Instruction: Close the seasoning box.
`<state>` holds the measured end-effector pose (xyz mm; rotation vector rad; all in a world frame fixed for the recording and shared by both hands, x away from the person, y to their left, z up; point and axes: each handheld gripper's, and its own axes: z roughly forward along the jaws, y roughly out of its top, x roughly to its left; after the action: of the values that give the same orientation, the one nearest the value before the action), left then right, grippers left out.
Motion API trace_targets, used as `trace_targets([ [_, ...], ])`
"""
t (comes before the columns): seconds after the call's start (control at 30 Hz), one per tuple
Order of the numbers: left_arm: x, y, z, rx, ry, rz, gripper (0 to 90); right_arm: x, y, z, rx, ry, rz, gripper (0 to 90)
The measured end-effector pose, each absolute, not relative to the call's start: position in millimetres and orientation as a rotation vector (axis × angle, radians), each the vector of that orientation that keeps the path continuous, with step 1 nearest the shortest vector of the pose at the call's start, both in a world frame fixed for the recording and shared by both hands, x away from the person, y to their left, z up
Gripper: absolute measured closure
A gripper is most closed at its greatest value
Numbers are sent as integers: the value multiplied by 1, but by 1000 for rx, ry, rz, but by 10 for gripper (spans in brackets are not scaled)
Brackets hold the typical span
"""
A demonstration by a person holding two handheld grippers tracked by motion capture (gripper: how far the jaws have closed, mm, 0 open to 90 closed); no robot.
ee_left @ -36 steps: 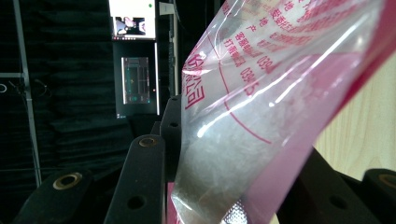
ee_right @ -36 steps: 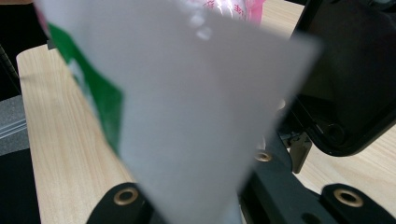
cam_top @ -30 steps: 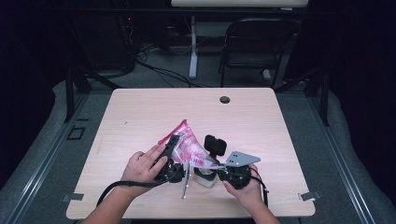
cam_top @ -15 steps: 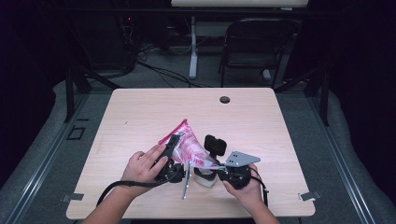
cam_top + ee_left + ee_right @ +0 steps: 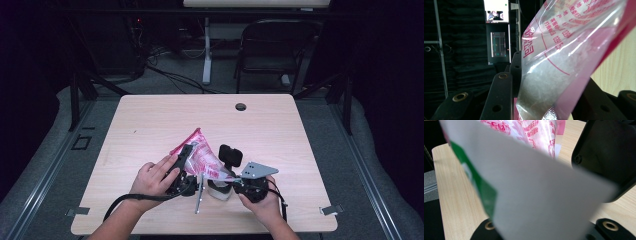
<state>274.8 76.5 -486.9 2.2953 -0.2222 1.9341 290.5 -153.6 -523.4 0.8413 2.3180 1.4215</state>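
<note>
Nothing has shifted since the earlier frames: both hands, the bag and the card sit as they did a second ago. Taking the pink printed plastic bag (image 5: 202,155) as the landmark, it lies near the front middle of the desk (image 5: 150,120), one corner lifted toward the far side and its lower end down between the two hands. At the bag's left edge are the left tongs (image 5: 184,156), held in the person's left hand (image 5: 152,179); in the left gripper view the clear-and-pink film (image 5: 574,62) runs up between the black jaws, which are closed on it, so the bag is pinched there. Just right of the bag's lower end are the right tongs (image 5: 220,189), held in the right hand (image 5: 262,202), with the grey three-cornered plate (image 5: 257,170) on top. They are clamped on a white card with a green edge (image 5: 536,195), which in the right gripper view stands up between the jaws, blurred and close, with the bag's red print behind it. From above, that white piece (image 5: 219,191) shows just below the bag, touching or nearly touching its bottom; I cannot tell which. A thin grey strip (image 5: 198,195) hangs from under the bag toward the desk's near edge. Well beyond the bag, a round hole (image 5: 241,106) marks the far side of the desk.
</note>
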Motion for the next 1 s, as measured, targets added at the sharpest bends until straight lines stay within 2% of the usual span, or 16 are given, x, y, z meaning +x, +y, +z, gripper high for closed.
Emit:
trace_targets([
  [1.0, 275, 77, -483, 2289, -227, 1950, 665, 291, -151, -523, 837, 2318, 1443, 891],
])
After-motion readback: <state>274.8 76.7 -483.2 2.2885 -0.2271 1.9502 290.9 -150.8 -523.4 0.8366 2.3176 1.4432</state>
